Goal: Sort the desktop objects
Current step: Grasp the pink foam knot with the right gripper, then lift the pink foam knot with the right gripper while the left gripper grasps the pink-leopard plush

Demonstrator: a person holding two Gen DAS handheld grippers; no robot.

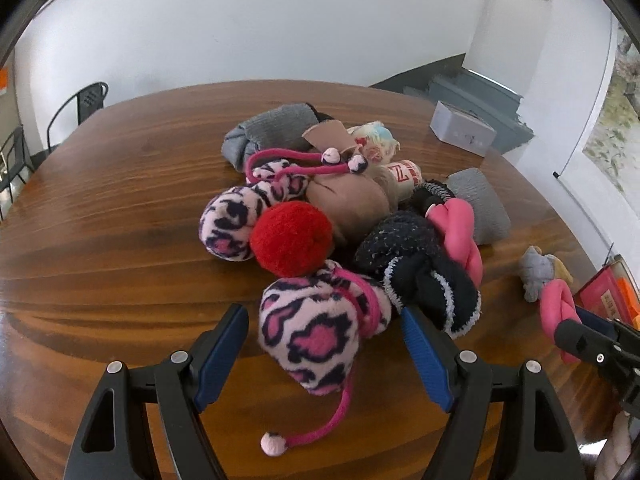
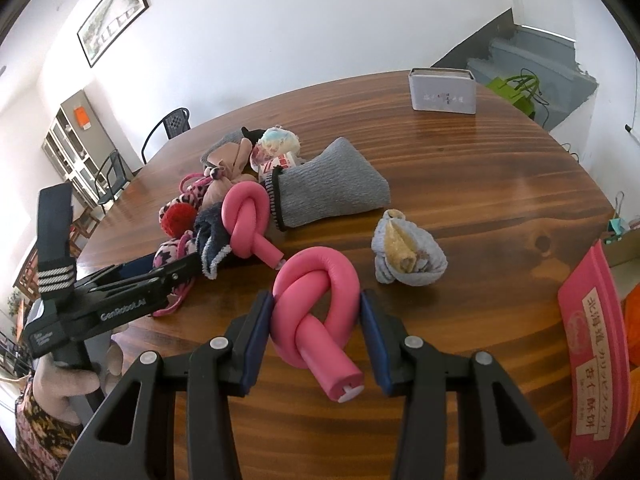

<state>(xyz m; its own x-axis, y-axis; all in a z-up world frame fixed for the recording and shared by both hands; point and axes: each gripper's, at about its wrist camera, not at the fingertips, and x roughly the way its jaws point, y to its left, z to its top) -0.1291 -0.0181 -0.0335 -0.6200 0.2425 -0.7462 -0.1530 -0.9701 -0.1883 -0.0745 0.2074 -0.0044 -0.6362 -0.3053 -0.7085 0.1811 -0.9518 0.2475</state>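
A round table (image 2: 460,168) of glossy, streaked brown wood stands in a white-walled room with a framed picture (image 2: 113,16), black chairs and grey stairs (image 2: 532,60). Mid-table lies a heap (image 1: 320,208) of soft things: fleecy leopard-print pouches, a red pompom (image 1: 292,238), grey ribbed knits, a dark fuzzy sock. The left gripper (image 1: 324,344), low and level over the near edge, stands wide around the nearest leopard pouch (image 1: 316,332), pads apart from it. The right gripper (image 2: 316,330) clasps a smooth pink foam knot (image 2: 316,308), pads pressing its sides; a second knot (image 2: 248,220) rests against the heap.
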